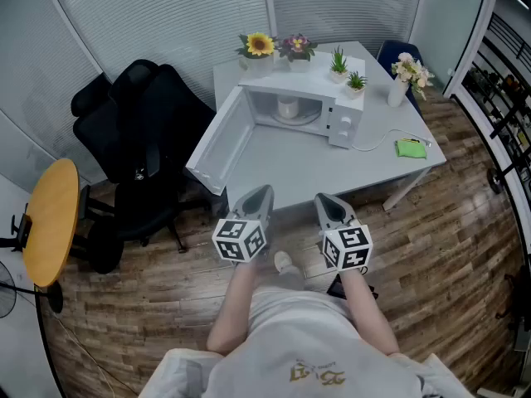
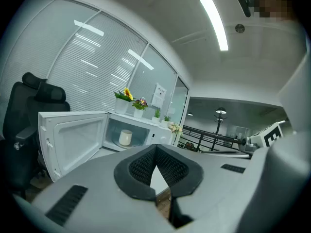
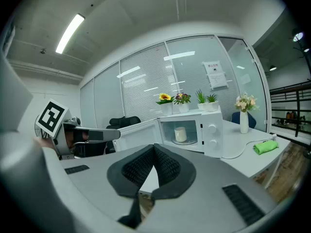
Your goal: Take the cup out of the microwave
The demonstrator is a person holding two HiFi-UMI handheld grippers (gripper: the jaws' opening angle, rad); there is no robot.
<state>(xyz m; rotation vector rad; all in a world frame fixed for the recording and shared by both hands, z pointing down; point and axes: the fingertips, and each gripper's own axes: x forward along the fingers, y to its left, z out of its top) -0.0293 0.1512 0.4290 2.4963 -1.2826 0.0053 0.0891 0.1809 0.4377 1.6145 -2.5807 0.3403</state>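
A white microwave (image 1: 336,116) stands on a white table (image 1: 332,168), its door (image 1: 222,143) swung wide open to the left. Inside, on the turntable, sits a white cup (image 1: 288,107), also seen in the left gripper view as a cup (image 2: 125,137) and in the right gripper view as a cup (image 3: 180,134). My left gripper (image 1: 258,196) and right gripper (image 1: 327,203) hang side by side at the table's near edge, well short of the microwave. Both are shut with nothing between their tips. The left gripper (image 2: 155,148) and the right gripper (image 3: 154,147) point roughly level at the oven.
Flower pots (image 1: 259,46) and small plants (image 1: 338,63) line the microwave's top and back of the table. A vase of flowers (image 1: 400,85), a cable and a green cloth (image 1: 410,148) lie to the right. A black office chair (image 1: 137,131) and a round wooden table (image 1: 50,220) stand at left.
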